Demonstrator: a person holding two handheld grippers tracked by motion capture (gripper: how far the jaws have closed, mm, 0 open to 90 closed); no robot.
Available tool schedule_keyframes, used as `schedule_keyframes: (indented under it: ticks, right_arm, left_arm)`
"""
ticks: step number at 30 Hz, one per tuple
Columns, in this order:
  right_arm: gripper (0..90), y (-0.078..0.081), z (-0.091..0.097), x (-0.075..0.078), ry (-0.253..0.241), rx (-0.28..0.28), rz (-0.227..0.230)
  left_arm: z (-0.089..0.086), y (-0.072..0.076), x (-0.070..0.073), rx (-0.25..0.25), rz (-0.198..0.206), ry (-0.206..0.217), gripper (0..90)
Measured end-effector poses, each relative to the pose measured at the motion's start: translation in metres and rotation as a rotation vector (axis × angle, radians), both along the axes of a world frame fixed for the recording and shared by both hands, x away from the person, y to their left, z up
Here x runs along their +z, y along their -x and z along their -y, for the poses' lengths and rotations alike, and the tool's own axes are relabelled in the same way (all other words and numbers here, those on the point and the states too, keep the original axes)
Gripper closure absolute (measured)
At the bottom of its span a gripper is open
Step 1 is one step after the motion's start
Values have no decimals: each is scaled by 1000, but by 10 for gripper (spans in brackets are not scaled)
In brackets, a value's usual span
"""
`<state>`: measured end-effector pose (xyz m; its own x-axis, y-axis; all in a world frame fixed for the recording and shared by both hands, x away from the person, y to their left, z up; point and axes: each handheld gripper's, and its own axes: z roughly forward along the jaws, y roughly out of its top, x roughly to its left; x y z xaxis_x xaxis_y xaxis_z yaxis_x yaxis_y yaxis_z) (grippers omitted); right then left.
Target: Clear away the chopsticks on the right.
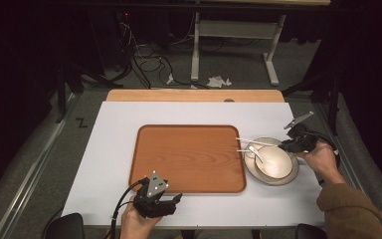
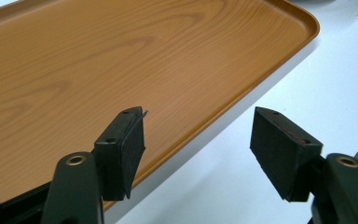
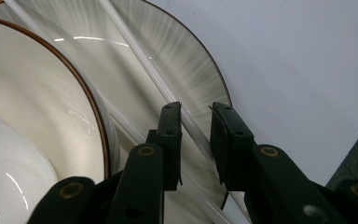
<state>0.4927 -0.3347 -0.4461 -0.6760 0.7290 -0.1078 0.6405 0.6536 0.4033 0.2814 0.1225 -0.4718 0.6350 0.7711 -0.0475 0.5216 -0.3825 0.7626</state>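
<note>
A wooden tray (image 1: 189, 159) lies in the middle of the white table. To its right a grey-rimmed plate (image 1: 258, 177) carries a cream bowl (image 1: 274, 162) with a white spoon (image 1: 256, 152) in it. Two white chopsticks (image 1: 256, 142) rest across the plate's far left rim, tips over the tray edge. My right gripper (image 1: 284, 145) is at their near ends. In the right gripper view its jaws (image 3: 196, 109) straddle one chopstick (image 3: 140, 51) with a gap on each side, over the plate (image 3: 182, 60) and beside the bowl (image 3: 42, 107). My left gripper (image 1: 176, 199) stands open at the tray's front edge (image 2: 121, 56), nothing between its jaws (image 2: 198, 126).
Bare white tabletop (image 1: 114, 149) surrounds the tray, with a wooden strip (image 1: 194, 95) along the far edge. Beyond the table are a grey floor with cables (image 1: 149, 59) and the legs of another table (image 1: 195, 50).
</note>
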Motion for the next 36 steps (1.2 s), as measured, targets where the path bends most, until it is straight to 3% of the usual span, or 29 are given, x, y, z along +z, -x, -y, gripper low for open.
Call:
schedule_keyframes:
  ticks: [19,26,36]
  right_arm:
    - [831,-3,-9,0,39,67,4]
    - [848,-2,-9,-1,58,97,13]
    - [855,3,-7,-1,59,74,47]
  left_arm:
    - [0,0,-1,0,-4,0,352]
    - [0,0,0,-6,-16,24,352]
    - [-1,-2,-1,-11,-29,41,350]
